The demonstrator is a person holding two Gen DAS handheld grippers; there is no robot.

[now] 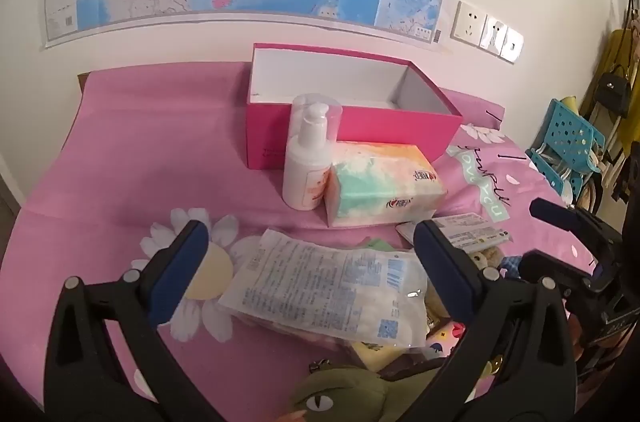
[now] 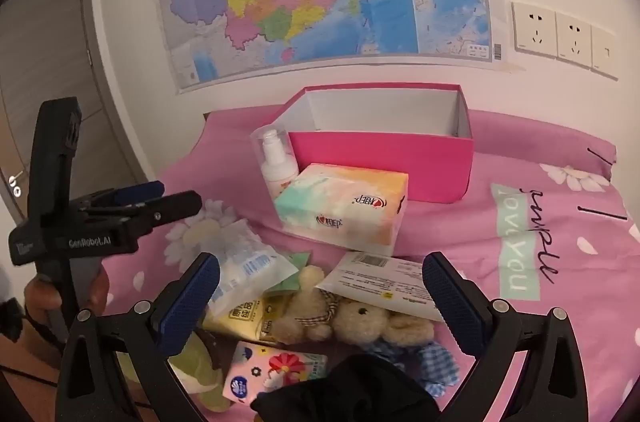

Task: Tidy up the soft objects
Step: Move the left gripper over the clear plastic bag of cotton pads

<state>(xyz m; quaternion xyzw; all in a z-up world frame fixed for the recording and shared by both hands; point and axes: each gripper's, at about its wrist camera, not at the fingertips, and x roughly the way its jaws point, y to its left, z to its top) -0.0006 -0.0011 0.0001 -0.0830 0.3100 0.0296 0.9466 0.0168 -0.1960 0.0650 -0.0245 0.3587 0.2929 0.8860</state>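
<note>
A pile of soft things lies on the pink bedspread. My left gripper stands open above a clear pack of cotton pads, touching nothing. A green plush dinosaur lies just below it. My right gripper is open over a beige teddy bear in blue checked clothes, with nothing between its fingers. Around the bear lie a white printed packet, a yellow tissue pack, a pink flowered packet and a black cloth. An empty pink box stands open behind them.
A pastel tissue pack and a white pump bottle stand just in front of the pink box. The wall with a map and sockets is close behind. A blue plastic basket sits off the bed's right side. A door is at left.
</note>
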